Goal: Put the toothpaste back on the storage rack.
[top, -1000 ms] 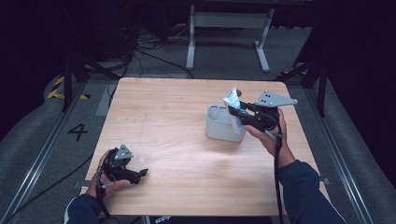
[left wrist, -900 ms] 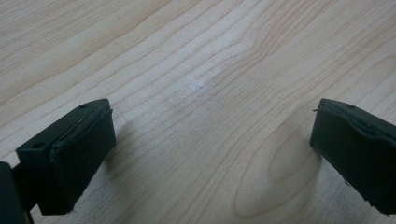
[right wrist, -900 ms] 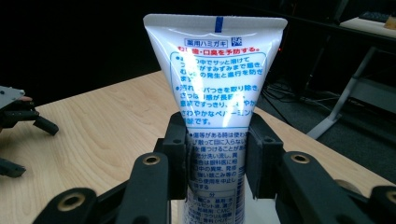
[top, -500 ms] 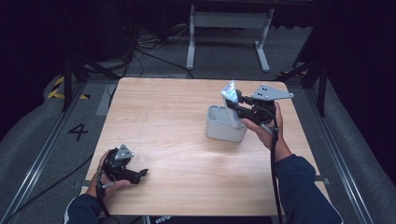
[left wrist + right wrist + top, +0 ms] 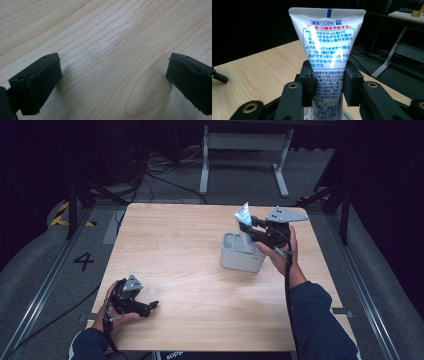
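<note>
My right gripper [image 5: 248,231] is shut on a white toothpaste tube [image 5: 244,222] with blue and red print. It holds the tube upright, crimped end up, over the grey holder cup [image 5: 239,254] at the table's right middle. In the right gripper view the tube [image 5: 327,52] stands between the two pads [image 5: 306,82], pinched at mid-height; its lower end is hidden behind the jaws. My left gripper [image 5: 150,306] rests low at the near left of the table, open, with bare wood between its fingers [image 5: 37,82].
The wooden table [image 5: 185,255] has its near edge just below the left hand. Beyond the far edge stand a metal frame leg [image 5: 245,142] and cables on the dark floor. A floor mark "4" [image 5: 83,261] lies left of the table.
The right gripper has carried the tube a little farther away and leftward, so it now stands upright over the cup. The left gripper has stayed put.
</note>
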`<state>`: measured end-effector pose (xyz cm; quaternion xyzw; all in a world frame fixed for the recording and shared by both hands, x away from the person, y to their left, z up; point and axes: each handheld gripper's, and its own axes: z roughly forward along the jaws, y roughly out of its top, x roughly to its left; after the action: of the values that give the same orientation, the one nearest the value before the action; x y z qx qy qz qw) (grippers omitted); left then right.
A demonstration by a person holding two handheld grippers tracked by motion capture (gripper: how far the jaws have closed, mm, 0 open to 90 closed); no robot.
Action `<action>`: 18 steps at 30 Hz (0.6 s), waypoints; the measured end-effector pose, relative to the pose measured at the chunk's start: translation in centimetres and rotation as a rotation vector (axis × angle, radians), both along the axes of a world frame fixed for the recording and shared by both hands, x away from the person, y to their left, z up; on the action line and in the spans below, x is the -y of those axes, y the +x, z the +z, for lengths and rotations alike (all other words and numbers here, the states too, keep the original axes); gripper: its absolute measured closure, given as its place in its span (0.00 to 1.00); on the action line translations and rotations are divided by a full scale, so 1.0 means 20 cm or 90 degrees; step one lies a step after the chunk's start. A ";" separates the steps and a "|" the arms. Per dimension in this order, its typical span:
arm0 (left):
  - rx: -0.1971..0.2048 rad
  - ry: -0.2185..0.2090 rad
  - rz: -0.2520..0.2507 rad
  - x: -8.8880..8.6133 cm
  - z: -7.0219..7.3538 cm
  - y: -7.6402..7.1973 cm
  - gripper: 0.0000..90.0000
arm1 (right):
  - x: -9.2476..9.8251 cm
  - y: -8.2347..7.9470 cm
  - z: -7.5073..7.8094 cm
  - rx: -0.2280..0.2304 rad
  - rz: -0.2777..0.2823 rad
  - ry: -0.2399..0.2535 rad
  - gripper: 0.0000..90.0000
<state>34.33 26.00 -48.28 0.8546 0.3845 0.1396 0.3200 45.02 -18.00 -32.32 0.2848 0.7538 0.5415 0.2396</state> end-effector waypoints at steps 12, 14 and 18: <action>0.002 0.001 0.000 0.00 0.00 0.00 0.01 | -0.01 0.07 -0.04 -0.009 -0.010 -0.013 0.74; 0.002 0.002 0.000 0.00 0.00 0.00 0.01 | -0.01 0.09 -0.05 -0.011 -0.011 -0.012 0.74; 0.002 0.002 -0.001 0.00 0.00 0.00 0.01 | 0.00 0.10 -0.06 -0.014 -0.014 -0.012 0.74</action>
<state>34.35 26.02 -48.27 0.8550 0.3831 0.1415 0.3196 47.06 -17.95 -33.61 0.2968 0.7584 0.5283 0.2400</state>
